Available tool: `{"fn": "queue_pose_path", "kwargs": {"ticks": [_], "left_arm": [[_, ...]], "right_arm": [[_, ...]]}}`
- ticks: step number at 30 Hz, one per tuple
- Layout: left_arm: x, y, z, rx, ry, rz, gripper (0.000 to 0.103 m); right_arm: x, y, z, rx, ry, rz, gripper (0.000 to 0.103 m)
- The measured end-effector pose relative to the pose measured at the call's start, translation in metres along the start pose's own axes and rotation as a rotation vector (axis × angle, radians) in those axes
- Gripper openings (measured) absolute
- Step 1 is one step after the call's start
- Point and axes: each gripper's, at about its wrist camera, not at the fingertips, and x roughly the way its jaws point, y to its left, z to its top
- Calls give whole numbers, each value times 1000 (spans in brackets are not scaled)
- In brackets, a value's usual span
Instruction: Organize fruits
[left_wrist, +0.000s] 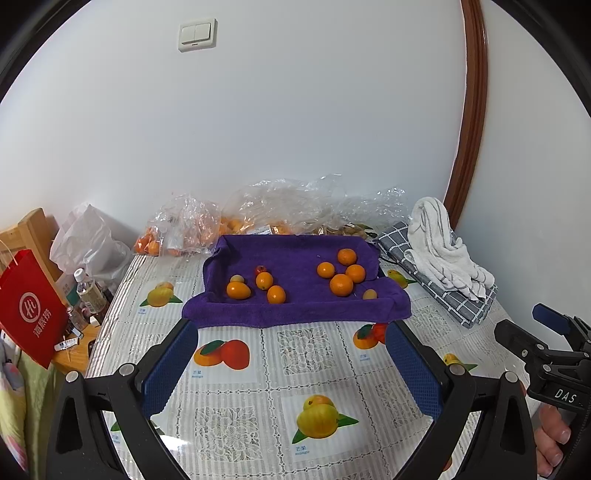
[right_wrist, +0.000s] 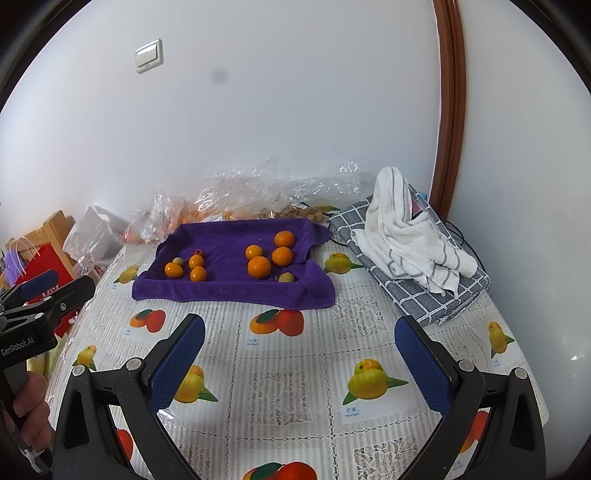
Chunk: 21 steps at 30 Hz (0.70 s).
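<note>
A purple towel (left_wrist: 295, 314) (right_wrist: 229, 291) lies on the table with its edges turned up. On its left side sit several small orange fruits (left_wrist: 238, 290) (right_wrist: 173, 269), a pale one and a small red one (left_wrist: 260, 268). On its right side sit several round oranges (left_wrist: 341, 285) (right_wrist: 258, 267) and a pale fruit (left_wrist: 369, 294) (right_wrist: 286, 277). My left gripper (left_wrist: 291, 365) is open and empty, held over the table short of the towel. My right gripper (right_wrist: 299, 358) is also open and empty, short of the towel.
Clear plastic bags (left_wrist: 280, 206) with more fruit lie behind the towel by the wall. A white striped towel (left_wrist: 443, 247) on a grey checked cloth (right_wrist: 424, 295) sits at the right. A red paper bag (left_wrist: 26, 314) and bottles stand past the table's left edge.
</note>
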Motion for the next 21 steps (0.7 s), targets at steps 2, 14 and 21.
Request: {"fn": "queue_pose_path", "kwargs": {"ticks": [2, 14, 21], "left_arm": [[0, 0, 0, 2, 0, -2, 102], [0, 1, 1, 4, 1, -11, 102], [3, 1, 2, 7, 4, -7, 102]], "right_arm": [[0, 0, 1, -1, -3, -1, 101], [-3, 0, 1, -1, -12, -2, 101], [-4, 0, 0, -4, -15, -1, 101]]}}
